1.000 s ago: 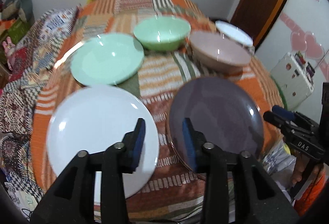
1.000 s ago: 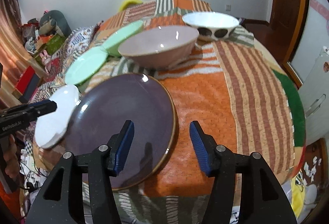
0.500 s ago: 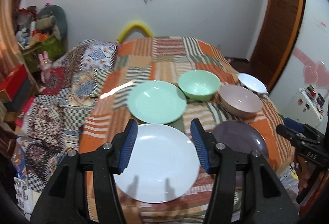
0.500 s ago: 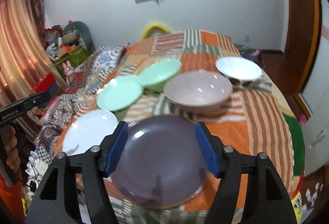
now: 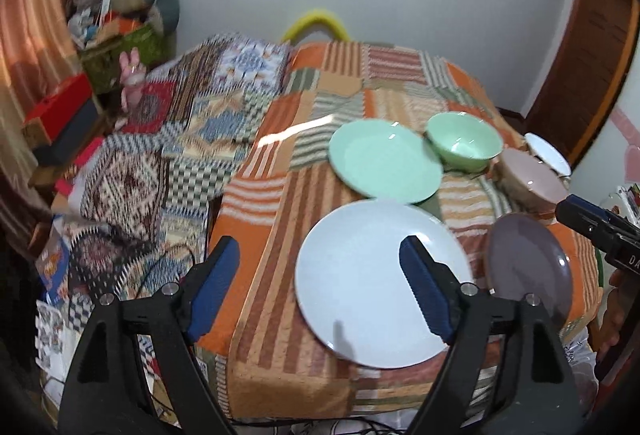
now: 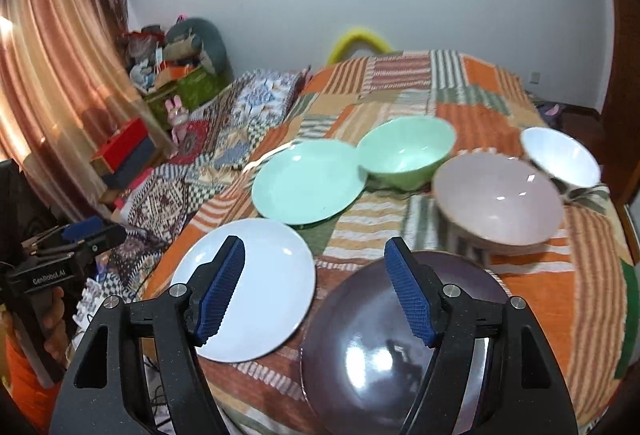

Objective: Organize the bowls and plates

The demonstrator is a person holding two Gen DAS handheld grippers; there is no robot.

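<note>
Above the patchwork bedspread (image 5: 256,319), left gripper (image 5: 320,287) and right gripper (image 6: 316,287) hover, jaws just widened, nothing between. Three plates lie unobstructed: white plate (image 5: 372,287), purple plate (image 6: 384,359), green plate (image 6: 308,181). Three bowls sit behind: green bowl (image 6: 406,153), pink bowl (image 6: 498,199), white bowl (image 6: 560,157). Both grippers have pulled back.

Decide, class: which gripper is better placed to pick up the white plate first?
Left. The left gripper is open and nearest the white plate; the right gripper sits nearer the purple plate.
</note>
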